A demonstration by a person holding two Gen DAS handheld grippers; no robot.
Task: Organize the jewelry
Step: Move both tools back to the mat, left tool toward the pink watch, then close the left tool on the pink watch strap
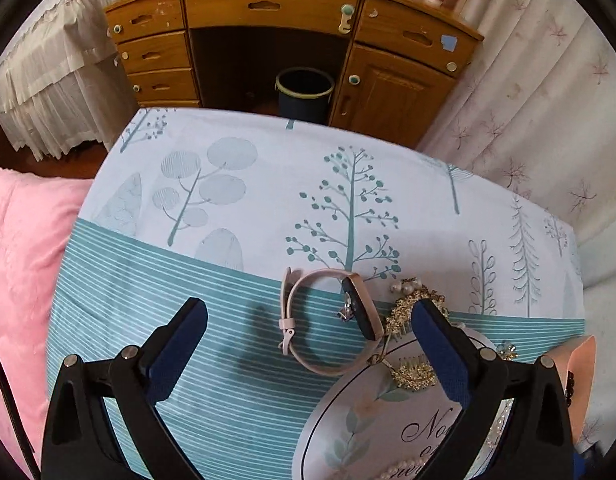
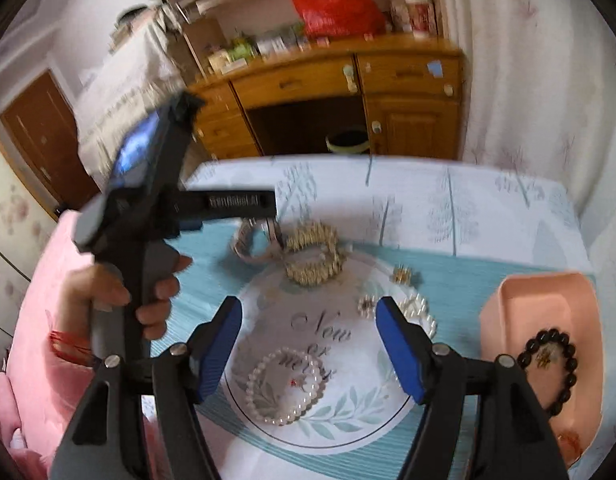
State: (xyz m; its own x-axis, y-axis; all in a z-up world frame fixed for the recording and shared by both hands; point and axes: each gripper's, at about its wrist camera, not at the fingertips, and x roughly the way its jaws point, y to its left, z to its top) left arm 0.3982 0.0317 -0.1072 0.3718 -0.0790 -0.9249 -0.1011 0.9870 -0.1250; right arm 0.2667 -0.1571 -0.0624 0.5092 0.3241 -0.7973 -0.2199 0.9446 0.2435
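A bedroom, with a wooden desk (image 1: 267, 40) at the far wall and a small table under a tree-print cloth (image 1: 227, 200) in front of it. The left gripper (image 1: 308, 316) hangs over the cloth, jaws wide apart and empty. Between its fingers and a little beyond lies a pink watch (image 1: 328, 320), strap curled into a loop on its side, face to the right; a gold hair comb (image 1: 408, 312) touches it on the right, at the far edge of a round card (image 1: 368, 420). The right gripper (image 2: 310, 344) is also spread wide with nothing in it, above that card. A pearl bracelet (image 2: 285, 386) lies flat just below and near its fingers, more pearls (image 2: 422, 312) sit behind its right finger, and a pink tray (image 2: 548, 304) at the far right holds a black bead bracelet (image 2: 548, 364). By position, the left gripper is nearer the watch and the right nearer the pearl bracelet and tray.
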